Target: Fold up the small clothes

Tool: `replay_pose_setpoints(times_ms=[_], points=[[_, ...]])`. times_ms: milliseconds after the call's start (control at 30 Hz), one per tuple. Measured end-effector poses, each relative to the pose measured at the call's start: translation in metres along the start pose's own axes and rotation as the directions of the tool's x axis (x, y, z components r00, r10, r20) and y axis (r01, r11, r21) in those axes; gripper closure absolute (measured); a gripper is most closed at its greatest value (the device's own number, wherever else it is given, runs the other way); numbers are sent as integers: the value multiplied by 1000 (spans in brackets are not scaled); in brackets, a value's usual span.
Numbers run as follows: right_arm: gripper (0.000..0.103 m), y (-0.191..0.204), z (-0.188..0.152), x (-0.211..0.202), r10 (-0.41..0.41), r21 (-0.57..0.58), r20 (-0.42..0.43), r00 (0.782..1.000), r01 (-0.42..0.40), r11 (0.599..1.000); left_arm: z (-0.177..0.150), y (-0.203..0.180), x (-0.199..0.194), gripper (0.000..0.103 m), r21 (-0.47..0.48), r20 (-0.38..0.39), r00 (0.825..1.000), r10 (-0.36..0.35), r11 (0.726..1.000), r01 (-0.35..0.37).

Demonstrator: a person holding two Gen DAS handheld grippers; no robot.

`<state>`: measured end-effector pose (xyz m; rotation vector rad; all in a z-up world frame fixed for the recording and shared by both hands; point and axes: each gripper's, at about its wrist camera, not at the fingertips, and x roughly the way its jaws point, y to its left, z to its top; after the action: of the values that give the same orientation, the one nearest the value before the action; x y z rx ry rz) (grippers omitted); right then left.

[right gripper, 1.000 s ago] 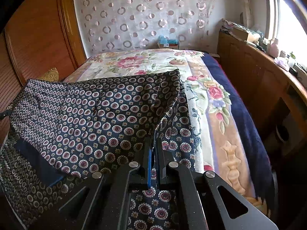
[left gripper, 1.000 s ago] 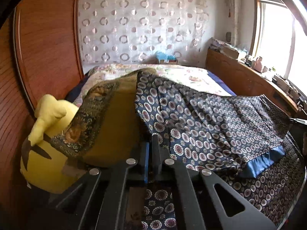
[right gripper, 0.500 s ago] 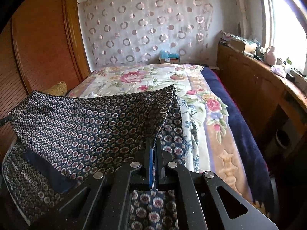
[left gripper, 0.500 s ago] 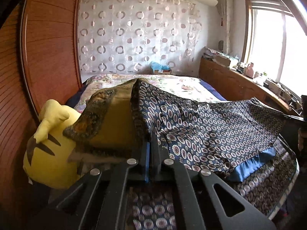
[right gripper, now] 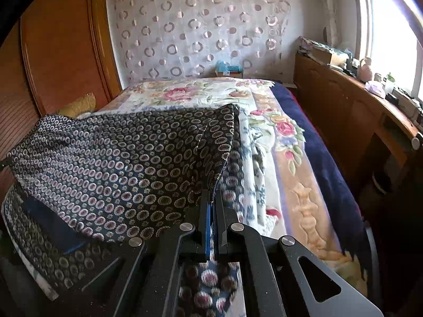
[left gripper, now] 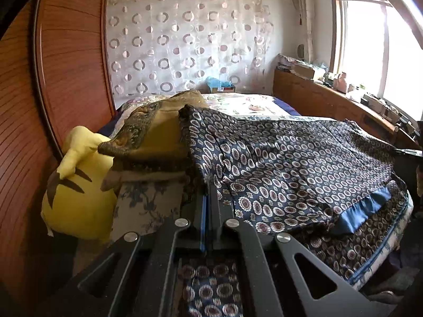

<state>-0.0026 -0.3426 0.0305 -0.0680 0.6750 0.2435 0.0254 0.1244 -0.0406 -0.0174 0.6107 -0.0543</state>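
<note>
A dark blue garment [left gripper: 290, 163] with a ring and medallion print and a plain blue hem band [left gripper: 364, 211] hangs stretched above the near end of the bed. My left gripper [left gripper: 207, 198] is shut on its left edge. My right gripper [right gripper: 212, 200] is shut on its right edge; the garment [right gripper: 119, 163] spreads to the left in the right wrist view. The cloth is lifted and taut between the two grippers, with a lower layer draping below the blue band.
A floral bedspread [right gripper: 277, 132] covers the bed. A yellow plush toy [left gripper: 79, 185] and a gold patterned pillow [left gripper: 153, 137] lie by the wooden headboard [left gripper: 66, 79]. A wooden cabinet [right gripper: 357, 111] with clutter runs along the window side. A circle-print curtain [left gripper: 185, 47] hangs behind.
Both grippers have risen and pulled back with the garment, lifting it higher off the bed. More of the room and the pillow's underside shows now.
</note>
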Motion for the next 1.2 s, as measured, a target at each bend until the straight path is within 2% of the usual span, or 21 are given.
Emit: replay_pose_setpoints(times_ms=[300,467,767,900,933,967,1000,1033,1067,1167,1200], points=[[102,-2,4,-11,-22,2,-37,999,22,1000,-29,-4,-4,102,20,-68,998,1,1000,1],[102,1,6,-12,-31,-10,-63,998,30,999,-41,0,-15,102,6,-80,997,4,1000,-4],[102,2,11,-3,-39,-27,-89,995,37,999,-48,-2,-15,101,15,-109,994,23,1000,-22],[101,2,21,-1,-57,-24,-66,996,55,998,-46,-3,-15,101,9,-107,994,14,1000,-13],[99,3,24,-2,-67,-28,-58,996,65,997,-45,-4,-15,95,12,-101,995,13,1000,-12],[92,6,29,-3,-80,-35,-46,996,79,996,-43,-5,-17,91,16,-91,996,18,1000,-16],[82,8,35,-4,-93,-44,-27,995,92,995,-42,-7,-18,80,18,-81,997,21,1000,-19],[77,11,40,-5,-98,-48,-9,995,98,994,-40,-8,-19,69,17,-65,998,19,1000,-18],[70,14,45,-5,-97,-50,7,995,97,994,-38,-8,-20,64,15,-57,998,15,1000,-15],[57,28,61,-1,-88,-63,38,995,91,994,-35,-12,-16,56,18,-58,998,1,1000,0],[56,34,65,3,-74,-72,41,996,77,994,-34,-13,-14,53,21,-64,998,-4,1000,5]])
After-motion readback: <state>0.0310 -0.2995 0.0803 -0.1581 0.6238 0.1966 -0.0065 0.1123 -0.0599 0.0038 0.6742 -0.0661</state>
